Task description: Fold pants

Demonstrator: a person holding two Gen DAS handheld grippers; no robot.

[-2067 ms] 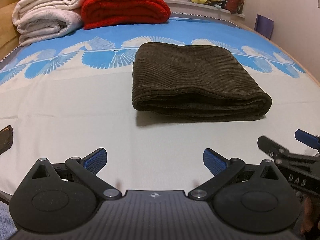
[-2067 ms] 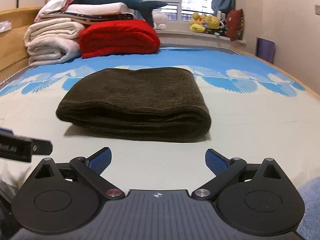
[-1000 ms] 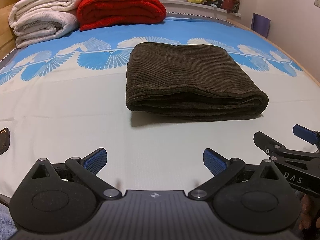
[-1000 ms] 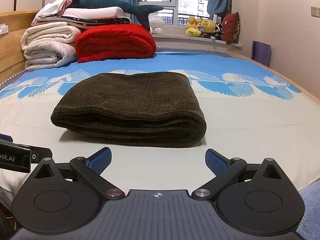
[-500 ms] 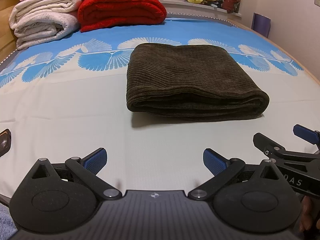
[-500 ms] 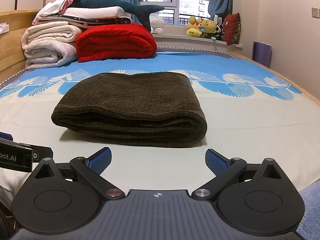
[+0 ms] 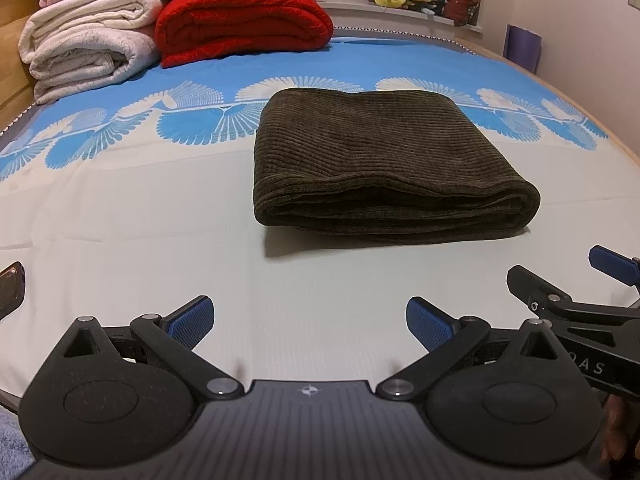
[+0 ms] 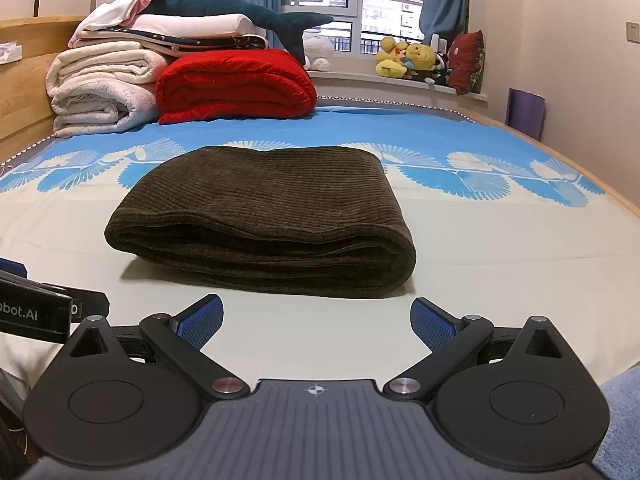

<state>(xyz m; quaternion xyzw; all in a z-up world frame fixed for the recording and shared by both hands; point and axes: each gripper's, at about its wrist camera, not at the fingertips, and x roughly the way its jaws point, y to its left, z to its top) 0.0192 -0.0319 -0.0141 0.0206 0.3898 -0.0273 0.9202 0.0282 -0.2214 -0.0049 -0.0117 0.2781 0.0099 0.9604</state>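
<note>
Pants (image 7: 384, 164) lie as a neat folded bundle mid-bed (image 7: 120, 220), folding apparently finished, while the left gripper (image 7: 310, 324) and right gripper (image 8: 316, 322) hover just short, both wide and empty.

1. The white letters "DAS" are seen on the black body of the right gripper (image 7: 612, 276), in the left wrist view.
2. The white letters "obot.AI" are seen on the black body of the left gripper (image 8: 14, 268), cut off by the frame edge, in the right wrist view.
</note>
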